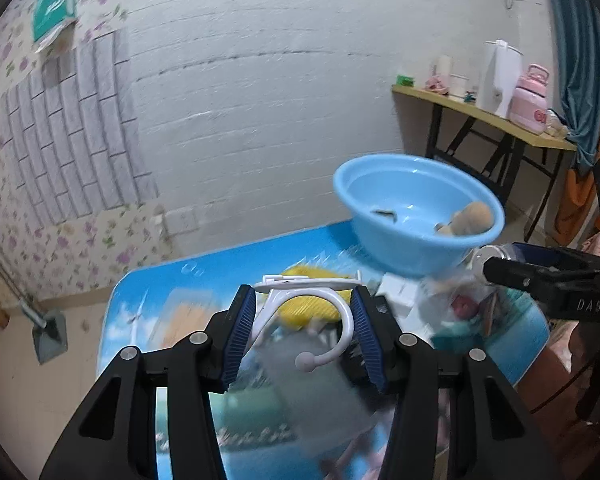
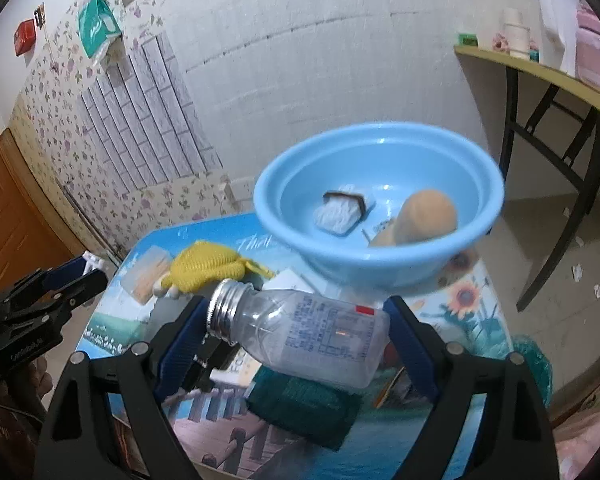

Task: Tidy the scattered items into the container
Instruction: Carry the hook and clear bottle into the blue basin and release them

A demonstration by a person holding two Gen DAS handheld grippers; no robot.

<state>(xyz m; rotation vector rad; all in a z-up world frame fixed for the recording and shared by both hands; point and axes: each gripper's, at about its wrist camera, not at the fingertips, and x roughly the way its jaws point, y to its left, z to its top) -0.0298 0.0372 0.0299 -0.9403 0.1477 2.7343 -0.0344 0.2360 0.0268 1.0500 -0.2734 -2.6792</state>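
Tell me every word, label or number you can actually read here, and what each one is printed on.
"DAS": on the black body of the right gripper, left wrist view.
Small white lettering on the left gripper, right wrist view: too blurred to read.
Printed label on the clear bottle: too small to read.
Script lettering on the blue tablecloth: blurred, only a fragment shows.
Mark on the pink flask: not readable.

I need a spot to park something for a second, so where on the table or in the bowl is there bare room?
The blue bowl has bare floor between the white brush and its near wall, and up its far side. The table is bare at the corner near the left tongs, below the yellow net. It is crowded around the green scrubber, under the bottle.
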